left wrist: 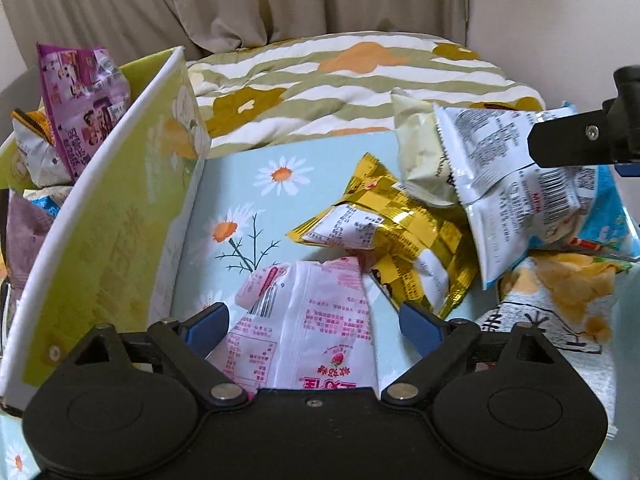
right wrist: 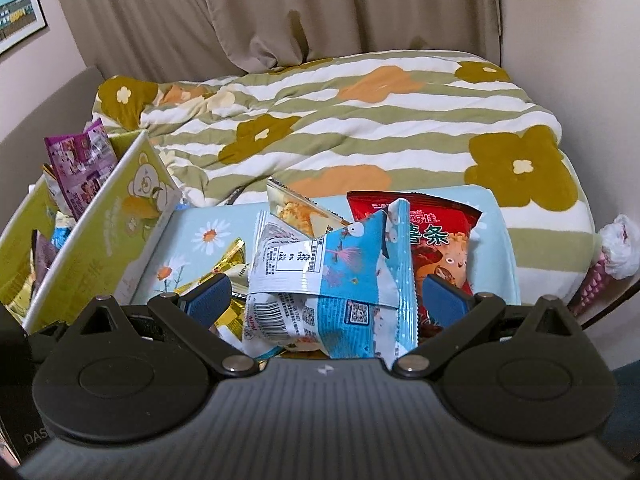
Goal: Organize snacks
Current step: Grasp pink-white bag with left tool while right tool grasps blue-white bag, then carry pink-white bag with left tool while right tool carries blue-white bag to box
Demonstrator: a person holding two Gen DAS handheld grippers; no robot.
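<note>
On the daisy-print sheet, loose snacks.
Left hand-held gripper straddles a pink-and-white foil packet, jaws unclenched; right hand-held gripper brackets a blue-and-white crinkled packet, also released. Farther left, a green cardboard box holds sorted packets.

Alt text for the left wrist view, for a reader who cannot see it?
The left gripper straddles a pink-and-white snack packet on a daisy-print cloth, jaws open. A gold packet lies beyond; a green box of snacks stands left.
</note>
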